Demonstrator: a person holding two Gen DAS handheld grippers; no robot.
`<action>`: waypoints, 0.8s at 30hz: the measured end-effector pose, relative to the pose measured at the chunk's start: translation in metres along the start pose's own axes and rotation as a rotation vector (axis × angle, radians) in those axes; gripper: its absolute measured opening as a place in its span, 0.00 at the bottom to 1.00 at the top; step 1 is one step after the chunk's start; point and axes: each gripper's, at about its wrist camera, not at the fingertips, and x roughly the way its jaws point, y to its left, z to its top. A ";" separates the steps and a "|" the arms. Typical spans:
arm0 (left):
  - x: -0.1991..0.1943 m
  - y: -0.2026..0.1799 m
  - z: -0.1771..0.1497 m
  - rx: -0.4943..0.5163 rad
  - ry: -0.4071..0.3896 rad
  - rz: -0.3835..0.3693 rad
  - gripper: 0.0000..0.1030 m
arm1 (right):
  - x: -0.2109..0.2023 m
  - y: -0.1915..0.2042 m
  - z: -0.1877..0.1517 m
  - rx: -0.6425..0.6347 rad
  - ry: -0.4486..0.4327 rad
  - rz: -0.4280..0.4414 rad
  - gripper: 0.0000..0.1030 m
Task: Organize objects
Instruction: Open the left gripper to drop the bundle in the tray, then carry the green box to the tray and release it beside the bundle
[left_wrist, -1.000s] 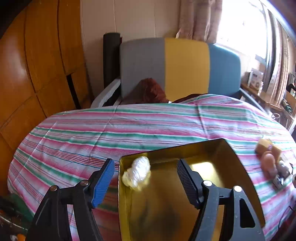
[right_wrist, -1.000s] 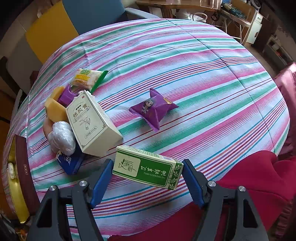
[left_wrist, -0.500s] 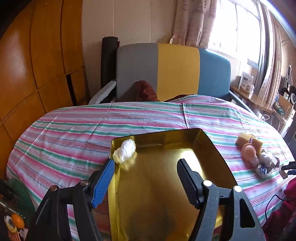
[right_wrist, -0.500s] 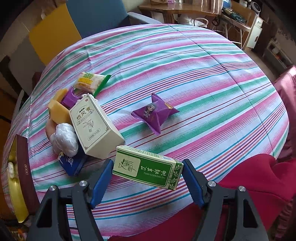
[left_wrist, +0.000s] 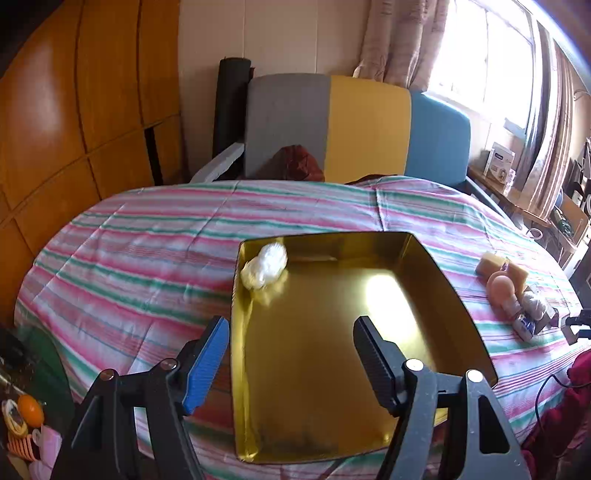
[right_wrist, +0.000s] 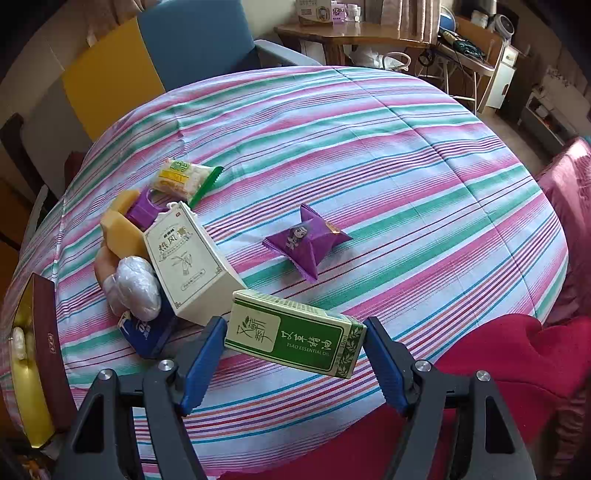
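Gold tray (left_wrist: 436, 280): open, shallow, gold inside with dark red outer walls, lying on the striped tablecloth (left_wrist: 147, 258) at the table's left end.
Tray contents: one white plastic-wrapped lump (left_wrist: 265, 266) in the far left corner; the rest of the floor is bare.
Left gripper (left_wrist: 288, 343): held over the tray's near part with its jaws spread apart, nothing between them.
Right gripper (right_wrist: 293, 341): clamped on a green box (right_wrist: 295, 341), a pad on each end; the box hangs above the near edge of the table.
Loose pile: white carton (right_wrist: 188, 266) lying on its side, with a clear-wrapped bundle (right_wrist: 135, 288), blue packet (right_wrist: 147, 332), yellow blocks (right_wrist: 120, 230) and a purple piece (right_wrist: 142, 210) just to its left, all right of the tray.
Apart from the pile: yellow-green snack packet (right_wrist: 184, 179) farther back, purple pouch (right_wrist: 306, 240) alone toward the middle.
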 end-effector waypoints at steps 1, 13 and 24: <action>-0.001 0.004 -0.002 -0.005 0.002 0.003 0.69 | -0.006 0.005 0.001 -0.002 -0.016 0.010 0.73; -0.007 0.071 -0.022 -0.146 0.051 0.067 0.69 | -0.090 0.275 -0.032 -0.617 -0.173 0.409 0.73; -0.013 0.117 -0.037 -0.258 0.064 0.099 0.69 | -0.011 0.489 -0.129 -0.973 0.024 0.492 0.73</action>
